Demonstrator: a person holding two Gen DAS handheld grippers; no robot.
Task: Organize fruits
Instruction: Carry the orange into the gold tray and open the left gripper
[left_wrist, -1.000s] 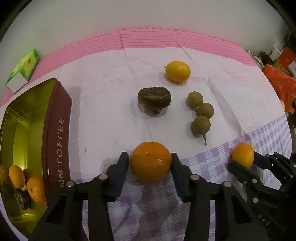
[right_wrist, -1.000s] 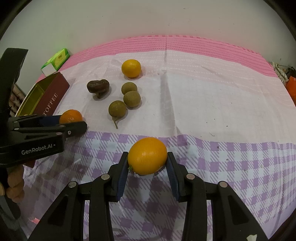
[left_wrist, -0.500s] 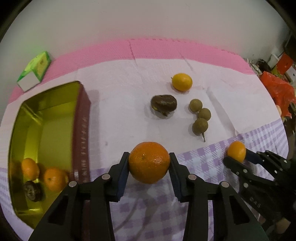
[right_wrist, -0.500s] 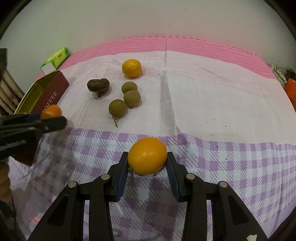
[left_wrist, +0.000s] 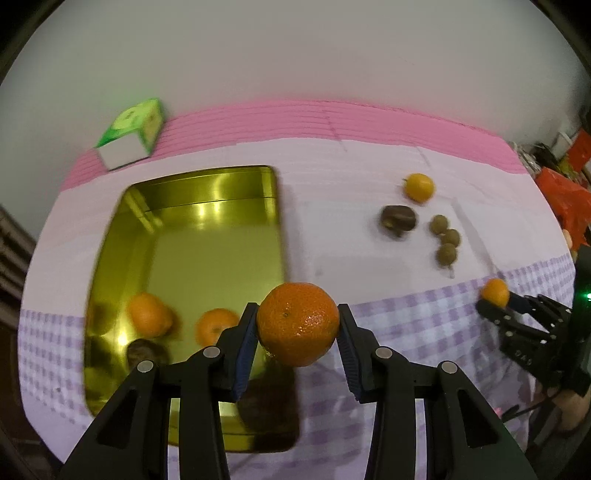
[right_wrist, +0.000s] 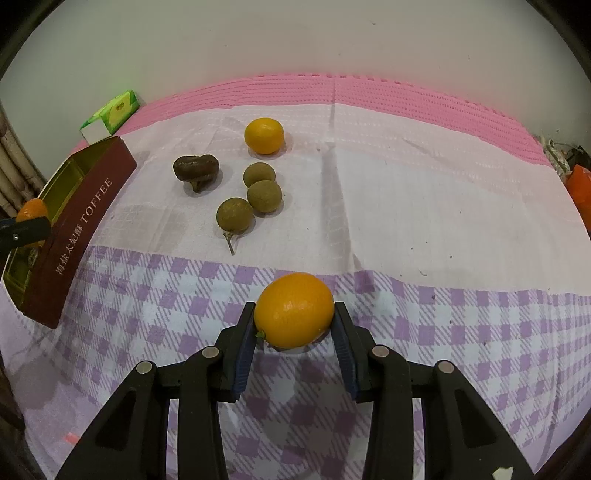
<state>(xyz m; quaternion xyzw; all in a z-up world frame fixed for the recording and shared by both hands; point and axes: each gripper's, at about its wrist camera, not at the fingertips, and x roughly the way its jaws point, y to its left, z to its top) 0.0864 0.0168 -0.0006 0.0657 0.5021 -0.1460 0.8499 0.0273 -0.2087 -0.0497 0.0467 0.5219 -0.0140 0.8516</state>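
Above the right-hand rim of the toffee tin (left_wrist: 110, 266), the left tool (left_wrist: 297, 334) holds a mandarin (left_wrist: 297, 323) clenched between its blue pads. A second ago this fruit sat low over the checked cloth (right_wrist: 443, 332) to the right of the tin, whose gold interior showed only as a sliver at the left edge; now the tin lies open almost directly beneath, so the fruit has been lifted and carried across to it. Inside the tin, at its near end, rest two mandarins (left_wrist: 149, 314) and a dark fruit, blurred. The carry looks nearly done, and a release would likely need the fruit a little further over the gold floor to clear the rim. Well to the right of the tin, the right tool (right_wrist: 294, 325) has kept still, gripping a yellow kumquat (right_wrist: 294, 315) just over the cloth. Farther from the tin lie another kumquat (right_wrist: 264, 135), a brown fruit (right_wrist: 196, 169) and three longans (right_wrist: 258, 195), not yet sorted.
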